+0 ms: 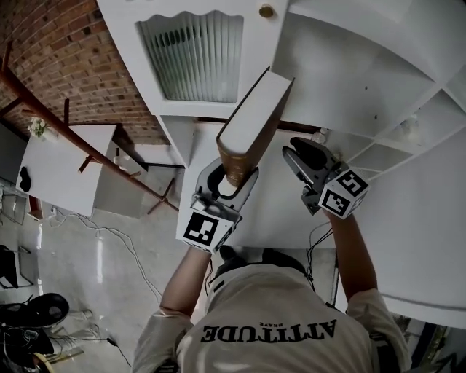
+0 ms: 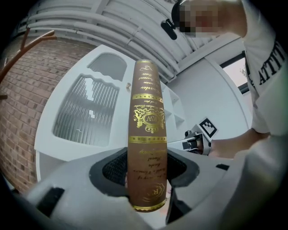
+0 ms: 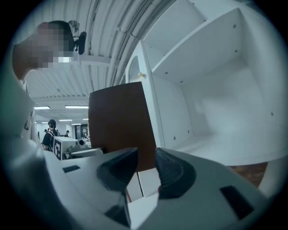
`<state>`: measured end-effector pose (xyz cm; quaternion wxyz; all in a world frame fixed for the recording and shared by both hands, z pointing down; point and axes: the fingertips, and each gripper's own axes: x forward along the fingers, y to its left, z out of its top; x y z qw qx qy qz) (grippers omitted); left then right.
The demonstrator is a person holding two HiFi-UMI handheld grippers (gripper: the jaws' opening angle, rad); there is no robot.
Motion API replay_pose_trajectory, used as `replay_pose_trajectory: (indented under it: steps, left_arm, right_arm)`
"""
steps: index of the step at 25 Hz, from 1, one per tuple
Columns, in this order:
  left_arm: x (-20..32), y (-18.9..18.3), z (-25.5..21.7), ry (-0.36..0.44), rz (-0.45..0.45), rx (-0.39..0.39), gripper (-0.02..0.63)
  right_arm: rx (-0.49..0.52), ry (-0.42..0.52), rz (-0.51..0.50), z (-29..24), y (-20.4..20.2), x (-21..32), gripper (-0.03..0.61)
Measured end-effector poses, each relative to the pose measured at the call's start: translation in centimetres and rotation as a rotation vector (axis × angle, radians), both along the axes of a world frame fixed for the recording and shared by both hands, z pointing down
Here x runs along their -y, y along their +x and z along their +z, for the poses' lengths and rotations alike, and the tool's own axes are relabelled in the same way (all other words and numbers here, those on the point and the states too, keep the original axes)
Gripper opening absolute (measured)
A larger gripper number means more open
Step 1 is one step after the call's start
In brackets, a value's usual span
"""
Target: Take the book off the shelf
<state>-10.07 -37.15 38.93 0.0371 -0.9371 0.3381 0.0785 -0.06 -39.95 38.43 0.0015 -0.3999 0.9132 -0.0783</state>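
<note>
A red brick wall [image 1: 65, 44] is seen at the far left, crossed by a reddish-brown metal rail [image 1: 73, 133]. A small white table [image 1: 62, 171] is set near it. A ribbed glass pane [image 1: 191, 55] is framed in a white cupboard door [image 1: 255, 44], with a brass knob [image 1: 266, 11] to its right. White cables [image 1: 109, 237] are trailed over the glossy grey floor [image 1: 109, 291]. Ceiling strip lights [image 3: 76, 107] and people [image 3: 49, 130] are made out far off.

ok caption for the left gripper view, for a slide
Left gripper clamping a brown, gold-lettered book in front of a white cabinet.
</note>
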Motion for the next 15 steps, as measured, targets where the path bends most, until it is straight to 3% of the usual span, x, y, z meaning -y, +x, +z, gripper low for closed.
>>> replay_pose_trajectory:
  steps: [7, 15]
  left_arm:
    - [-2.0, 0.5, 3.3, -0.056, 0.068, -0.049, 0.232]
    - [-6.0, 1.1, 5.4, -0.105, 0.012, -0.023, 0.232]
  right_arm:
    - [-0.033, -0.032, 0.121, 2.9, 3.5, -2.4, 0.050]
    - [0.010, 0.007, 0.054, 1.6, 5.6, -7.5, 0.035]
